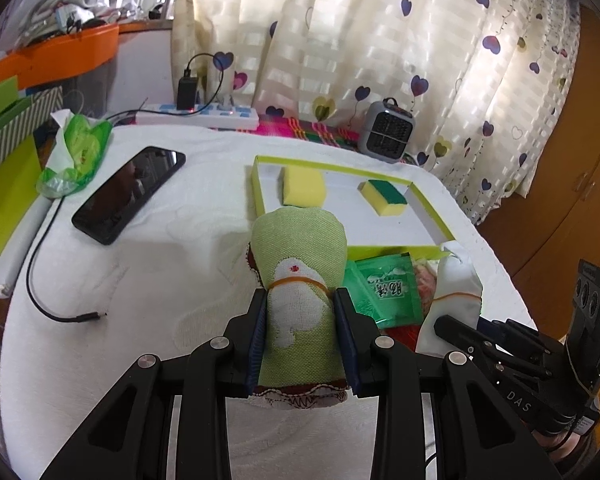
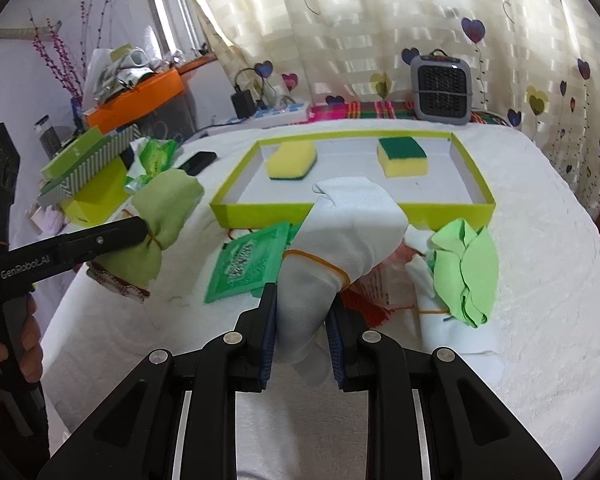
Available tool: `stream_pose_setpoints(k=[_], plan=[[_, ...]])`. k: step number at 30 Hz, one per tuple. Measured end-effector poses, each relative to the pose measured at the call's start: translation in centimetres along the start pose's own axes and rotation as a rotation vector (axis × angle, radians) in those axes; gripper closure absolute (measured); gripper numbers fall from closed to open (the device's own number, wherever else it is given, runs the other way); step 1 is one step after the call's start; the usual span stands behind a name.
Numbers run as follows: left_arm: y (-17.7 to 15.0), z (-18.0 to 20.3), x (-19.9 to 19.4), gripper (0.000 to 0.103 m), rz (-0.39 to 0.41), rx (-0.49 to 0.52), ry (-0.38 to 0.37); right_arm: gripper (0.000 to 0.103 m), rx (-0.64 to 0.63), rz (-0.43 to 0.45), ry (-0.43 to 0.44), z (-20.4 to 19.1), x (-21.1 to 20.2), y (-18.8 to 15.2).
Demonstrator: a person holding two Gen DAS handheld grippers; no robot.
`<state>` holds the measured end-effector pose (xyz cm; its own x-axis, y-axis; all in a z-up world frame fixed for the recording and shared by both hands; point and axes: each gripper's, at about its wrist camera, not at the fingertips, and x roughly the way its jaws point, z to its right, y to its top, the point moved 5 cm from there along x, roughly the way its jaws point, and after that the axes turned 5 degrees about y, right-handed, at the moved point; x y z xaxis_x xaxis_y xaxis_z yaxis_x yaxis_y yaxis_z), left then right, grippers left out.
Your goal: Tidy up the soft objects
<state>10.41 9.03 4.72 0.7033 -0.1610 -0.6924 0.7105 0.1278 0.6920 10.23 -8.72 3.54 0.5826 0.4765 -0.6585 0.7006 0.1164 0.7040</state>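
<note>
The left gripper has its fingers clamped on a green cloth roll; the right gripper pinches a white cloth roll. Both hover over the white-covered counter, a green packet between them, just before the yellow-green tray holding two sponges. A loose green cloth lies to the right, and a phone well off to the left.

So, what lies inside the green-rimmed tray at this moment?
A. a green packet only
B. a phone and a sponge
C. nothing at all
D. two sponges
D: the tray holds one sponge with its yellow side up and another sponge with its green side up; nothing else shows inside it.
</note>
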Motion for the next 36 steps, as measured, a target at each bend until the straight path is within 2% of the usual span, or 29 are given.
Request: stream_pose_setpoints(k=[13,28,36], plan=[[1.4,1.4,-1.1,0.072,0.036,0.032,-0.008,0.079,-0.04,0.068,-0.003,-0.2,-2.0,1.7],[2.7,2.9,-0.5,0.072,0.034,0.055,-0.03,0.079,-0.024,0.099,0.013,1.3,-3.4,2.8],[4.1,4.0,0.4,0.072,0.029,0.07,-0.037,0.079,-0.055,0.105,0.003,2.0,-3.8,4.5]])
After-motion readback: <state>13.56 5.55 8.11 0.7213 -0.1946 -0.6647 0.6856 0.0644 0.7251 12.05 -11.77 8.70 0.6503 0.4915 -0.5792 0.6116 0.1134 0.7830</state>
